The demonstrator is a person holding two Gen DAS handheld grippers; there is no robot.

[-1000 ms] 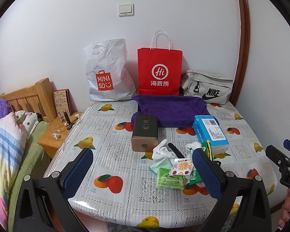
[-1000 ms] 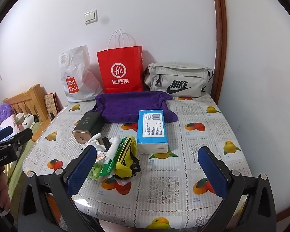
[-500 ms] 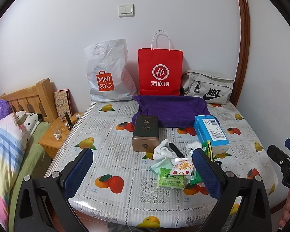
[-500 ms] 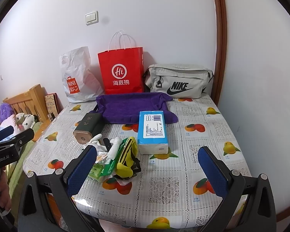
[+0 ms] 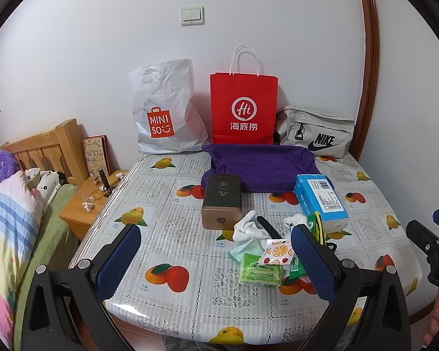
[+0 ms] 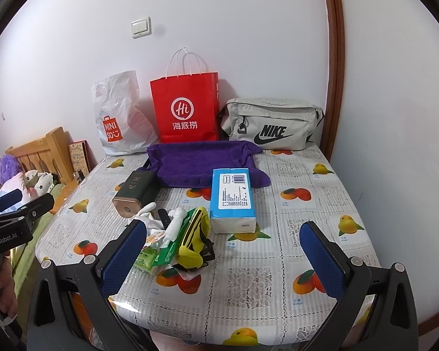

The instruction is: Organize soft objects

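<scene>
A purple cloth (image 5: 260, 163) (image 6: 202, 163) lies at the back of the table. A blue tissue pack (image 5: 320, 200) (image 6: 232, 197) lies in front of it. A heap near the front holds a white sock (image 5: 247, 228), a green wipes pack (image 5: 260, 270) (image 6: 147, 256), a fruit-print sachet (image 5: 278, 253) and a yellow pouch (image 6: 194, 239). My left gripper (image 5: 216, 260) is open and empty, above the front edge. My right gripper (image 6: 222, 254) is open and empty, to the right of the heap.
A dark green box (image 5: 222, 200) (image 6: 134, 191) lies left of the heap. A white Miniso bag (image 5: 164, 111), a red paper bag (image 5: 243, 108) and a grey Nike bag (image 5: 316, 133) stand against the wall. A bed (image 5: 5, 228) and a nightstand (image 5: 85, 207) are at the left.
Both grippers have drifted very slightly; the view shifts a little. Nothing on the table has moved.
</scene>
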